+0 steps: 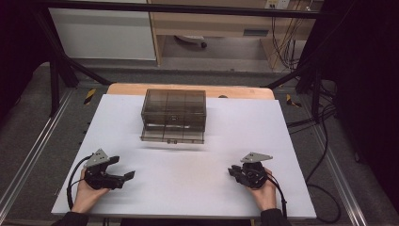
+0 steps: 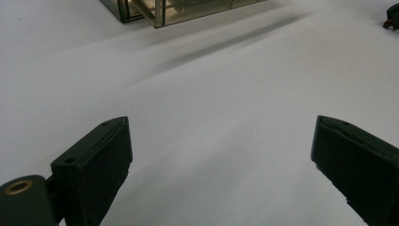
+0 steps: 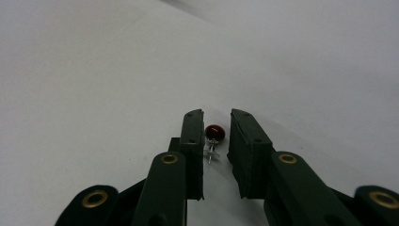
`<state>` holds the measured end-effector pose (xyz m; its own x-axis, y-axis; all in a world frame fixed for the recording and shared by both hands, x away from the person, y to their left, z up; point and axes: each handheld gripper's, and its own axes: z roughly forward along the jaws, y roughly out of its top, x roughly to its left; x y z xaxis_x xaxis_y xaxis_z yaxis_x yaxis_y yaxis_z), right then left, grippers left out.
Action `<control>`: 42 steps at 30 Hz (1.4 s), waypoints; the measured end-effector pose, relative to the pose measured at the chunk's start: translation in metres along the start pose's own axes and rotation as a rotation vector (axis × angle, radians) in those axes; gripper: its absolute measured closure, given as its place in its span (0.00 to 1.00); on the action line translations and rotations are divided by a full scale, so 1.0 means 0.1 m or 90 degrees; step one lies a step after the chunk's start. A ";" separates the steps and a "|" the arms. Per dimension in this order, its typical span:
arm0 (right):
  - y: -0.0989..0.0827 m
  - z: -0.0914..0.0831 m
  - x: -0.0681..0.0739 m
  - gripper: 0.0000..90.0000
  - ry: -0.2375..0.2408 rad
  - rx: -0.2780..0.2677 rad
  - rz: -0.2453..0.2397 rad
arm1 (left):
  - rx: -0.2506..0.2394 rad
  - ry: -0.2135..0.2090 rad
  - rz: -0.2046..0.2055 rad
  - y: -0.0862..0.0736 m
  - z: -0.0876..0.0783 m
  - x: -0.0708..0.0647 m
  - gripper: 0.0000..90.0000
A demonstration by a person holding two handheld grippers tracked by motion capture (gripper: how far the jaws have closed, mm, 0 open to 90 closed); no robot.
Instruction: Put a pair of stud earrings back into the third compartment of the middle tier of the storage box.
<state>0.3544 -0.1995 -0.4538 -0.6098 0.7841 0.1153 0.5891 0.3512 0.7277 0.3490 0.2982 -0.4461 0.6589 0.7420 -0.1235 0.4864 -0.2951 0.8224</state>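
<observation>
We had the right gripper low over the white worktop near its near right corner; its jaws stood narrowly apart, one on each side of a small red-beaded earring with a thin silver post; the bead lay against the left jaw and a slight gap showed toward the right one, so whether the jaws had any real hold on it we could not tell; we judged the step in hand to be the pinching up of that earring; the left gripper rested near the near left corner, its jaws spread wide with nothing between them; the smoky clear drawer box stood at the middle of the far edge, its lowest drawer pulled out toward us and seemingly ready to receive something; the next move, as we judged it, called for closing the jaws gently on the bead, for so tiny a thing might squirt free or bend at the post, and then lifting it toward that open drawer
</observation>
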 end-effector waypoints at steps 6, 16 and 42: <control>0.00 0.01 0.00 0.87 -0.004 0.004 -0.006 | -0.001 0.000 -0.001 0.00 0.00 0.00 0.06; 0.00 0.00 0.00 0.90 -0.006 0.006 -0.002 | 0.000 -0.001 0.000 0.00 0.00 0.00 0.06; 0.03 -0.07 -0.04 0.90 -0.002 -0.017 0.008 | 0.000 0.000 0.002 0.00 0.00 0.00 0.06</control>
<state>0.3546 -0.2050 -0.4470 -0.6005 0.7902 0.1224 0.5821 0.3270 0.7445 0.3489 0.2976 -0.4461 0.6608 0.7407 -0.1215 0.4842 -0.2969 0.8230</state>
